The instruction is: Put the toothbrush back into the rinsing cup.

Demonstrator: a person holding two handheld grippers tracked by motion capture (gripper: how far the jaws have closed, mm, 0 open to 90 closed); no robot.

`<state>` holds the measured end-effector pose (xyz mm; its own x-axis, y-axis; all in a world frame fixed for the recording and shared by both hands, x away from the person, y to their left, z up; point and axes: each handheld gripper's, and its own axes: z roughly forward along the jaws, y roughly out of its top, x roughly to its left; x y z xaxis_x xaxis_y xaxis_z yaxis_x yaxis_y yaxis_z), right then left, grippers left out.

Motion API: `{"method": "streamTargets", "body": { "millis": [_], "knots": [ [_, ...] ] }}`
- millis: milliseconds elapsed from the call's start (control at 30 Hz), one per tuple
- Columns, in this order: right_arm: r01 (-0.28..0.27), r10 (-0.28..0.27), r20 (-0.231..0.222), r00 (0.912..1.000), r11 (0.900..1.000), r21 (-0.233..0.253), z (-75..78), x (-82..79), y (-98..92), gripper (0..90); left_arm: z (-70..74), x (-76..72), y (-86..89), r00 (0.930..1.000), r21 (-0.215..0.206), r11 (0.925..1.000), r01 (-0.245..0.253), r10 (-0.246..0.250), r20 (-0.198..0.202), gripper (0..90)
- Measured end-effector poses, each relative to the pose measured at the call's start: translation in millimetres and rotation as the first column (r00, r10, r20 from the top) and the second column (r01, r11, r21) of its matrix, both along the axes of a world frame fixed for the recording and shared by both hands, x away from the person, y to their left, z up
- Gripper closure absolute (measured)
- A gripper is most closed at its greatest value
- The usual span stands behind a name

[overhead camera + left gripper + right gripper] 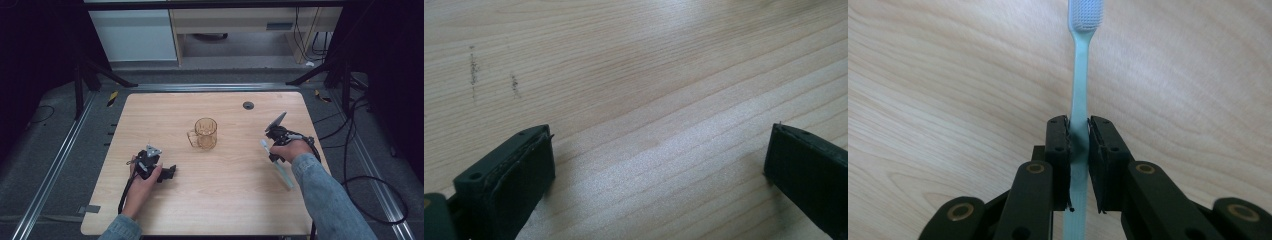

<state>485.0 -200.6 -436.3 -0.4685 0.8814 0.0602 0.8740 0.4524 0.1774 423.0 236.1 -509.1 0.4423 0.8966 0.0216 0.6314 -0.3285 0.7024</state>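
- Your left gripper (169, 172) lies low on the table (225, 200) at the left, your hand (142, 187) wrapped round it; jaws spread wide, nothing between them but bare wood.
- In the left gripper view the two pads (526, 170) sit far apart, wood grain and a few dark specks ahead of them.
- A glass mug (204, 134) stands upright mid-table, handle toward your left gripper, well apart from both sets of jaws.
- Your right gripper (1079, 150) has its jaws pinching a pale blue toothbrush (1080, 95) on the handle.
- Bristle head sticks out ahead of the jaws; the handle's tail runs back beneath them.
- From the high view, the toothbrush (277, 162) sits at the right of the table under your right hand (290, 150), tail toward you.
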Motion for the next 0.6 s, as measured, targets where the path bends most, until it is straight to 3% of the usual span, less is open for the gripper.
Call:
{"method": "streamTargets", "body": {
  "millis": [200, 400, 600],
  "knots": [
    [0.022, -0.025, 0.054, 0.9982, 0.999, 0.046, 15.1, 3.4, -0.9, 79.6, 0.0, 0.0, 0.0, 1.0000, 0.000, 1.0000, 0.000, 0.000, 0.000, 0.0],
    [0.043, -0.055, 0.127, 0.9904, 0.995, 0.094, 28.0, 10.7, -3.9, 79.5, 0.0, 0.1, 0.1, 1.0000, 0.000, 1.0000, 0.002, -0.002, 0.000, 0.0],
    [0.017, -0.042, 0.182, 0.9824, 0.991, 0.134, 36.7, 11.1, 2.6, 79.5, 0.0, 0.1, 0.1, 1.0000, 0.000, 1.0000, 0.002, -0.002, 0.001, 0.0]
  ]
}}
